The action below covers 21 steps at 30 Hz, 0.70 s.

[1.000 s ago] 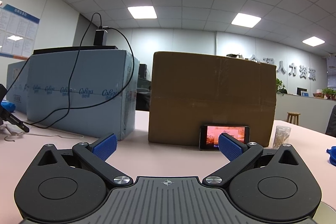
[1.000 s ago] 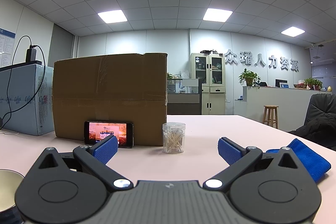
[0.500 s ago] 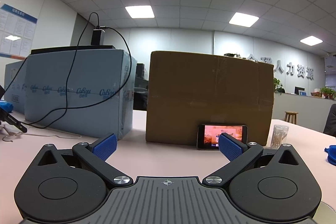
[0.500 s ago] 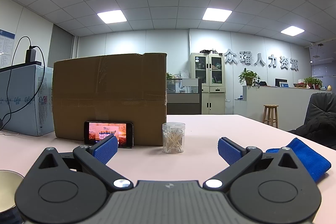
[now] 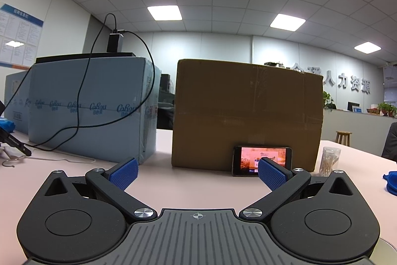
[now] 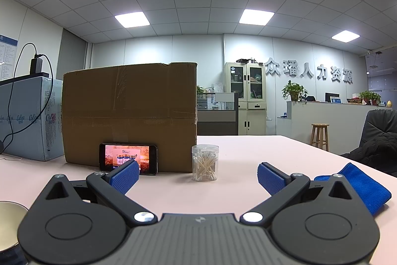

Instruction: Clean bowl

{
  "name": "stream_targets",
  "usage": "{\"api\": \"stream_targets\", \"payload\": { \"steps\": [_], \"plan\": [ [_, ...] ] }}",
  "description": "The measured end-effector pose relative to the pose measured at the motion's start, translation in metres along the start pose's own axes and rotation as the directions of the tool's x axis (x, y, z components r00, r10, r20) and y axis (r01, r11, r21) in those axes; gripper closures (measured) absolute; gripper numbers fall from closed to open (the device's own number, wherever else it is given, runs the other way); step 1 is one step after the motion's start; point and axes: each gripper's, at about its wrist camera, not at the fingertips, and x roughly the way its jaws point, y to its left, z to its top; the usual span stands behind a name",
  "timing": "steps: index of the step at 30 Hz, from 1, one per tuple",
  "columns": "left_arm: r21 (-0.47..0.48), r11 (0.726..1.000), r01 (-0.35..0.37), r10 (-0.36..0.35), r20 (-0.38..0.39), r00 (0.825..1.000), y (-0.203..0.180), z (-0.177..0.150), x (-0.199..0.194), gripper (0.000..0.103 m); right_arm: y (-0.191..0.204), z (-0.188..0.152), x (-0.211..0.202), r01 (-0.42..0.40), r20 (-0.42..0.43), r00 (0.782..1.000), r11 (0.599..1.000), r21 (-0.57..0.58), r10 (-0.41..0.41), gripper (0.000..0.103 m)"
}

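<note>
The bowl (image 6: 8,222) shows only as a pale metallic rim at the lower left of the right wrist view; a sliver of it (image 5: 387,252) shows at the lower right of the left wrist view. A blue cloth (image 6: 359,188) lies on the pink table to the right of my right gripper, and its edge (image 5: 390,181) shows at the far right of the left wrist view. My left gripper (image 5: 197,174) is open and empty above the table. My right gripper (image 6: 197,175) is open and empty too.
A brown cardboard box (image 5: 248,113) stands ahead with a lit phone (image 5: 261,160) leaning on it. A clear jar of cotton swabs (image 6: 205,162) stands right of the phone. A blue wrapped box (image 5: 91,106) with a black cable stands left. An office chair (image 6: 377,138) is at the right.
The left wrist view has drifted slightly, so the boxes sit a little further left. The right wrist view is almost unchanged. Both grippers stay open.
</note>
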Motion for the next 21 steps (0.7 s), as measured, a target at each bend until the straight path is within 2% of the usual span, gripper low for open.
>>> {"api": "stream_targets", "payload": {
  "steps": [21],
  "plan": [
    [0.001,1.000,0.007,-0.007,-0.007,1.000,0.0004,0.0000,0.0009,0.000,-0.0007,-0.0015,0.0044,-0.001,-0.002,1.000,1.000,0.001,0.001,0.000]
  ]
}}
